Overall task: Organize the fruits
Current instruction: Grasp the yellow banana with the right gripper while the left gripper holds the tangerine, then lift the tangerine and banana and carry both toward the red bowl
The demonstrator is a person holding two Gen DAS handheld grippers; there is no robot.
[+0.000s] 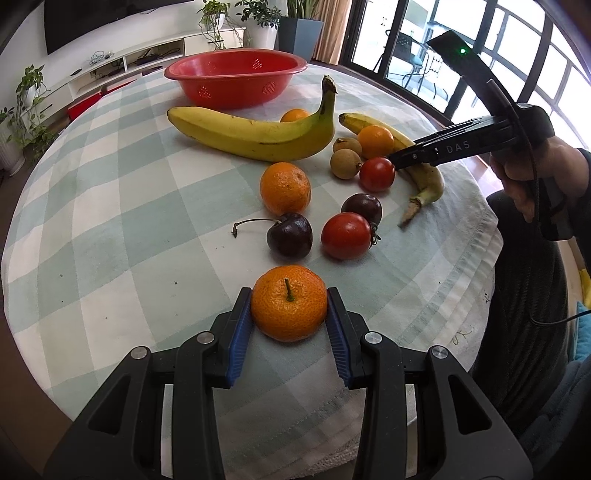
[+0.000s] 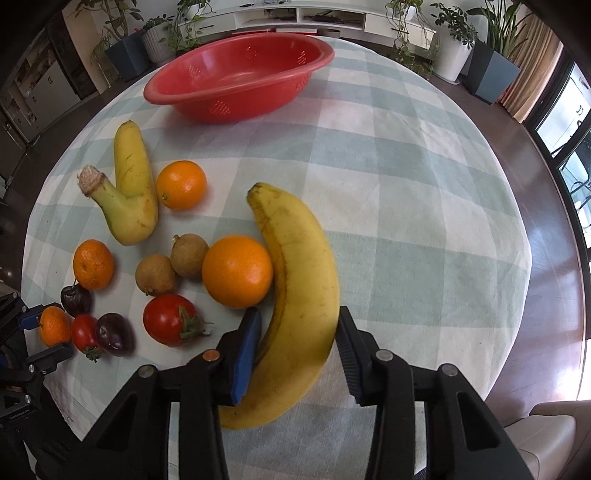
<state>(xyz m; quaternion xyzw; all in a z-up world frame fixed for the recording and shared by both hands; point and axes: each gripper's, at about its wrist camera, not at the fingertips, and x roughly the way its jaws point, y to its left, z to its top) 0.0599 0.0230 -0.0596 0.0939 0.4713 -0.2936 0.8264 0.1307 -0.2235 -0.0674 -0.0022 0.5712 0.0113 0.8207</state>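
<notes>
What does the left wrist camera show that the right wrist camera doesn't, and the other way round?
Only the left wrist view: the person's hand holding the right gripper from outside, and a dark screen on the wall.
Only the right wrist view: the right gripper's blue pads shut on a banana, and a beige seat beside the table.
Both: the red basket, the other banana, and the left gripper shut on a mandarin.
</notes>
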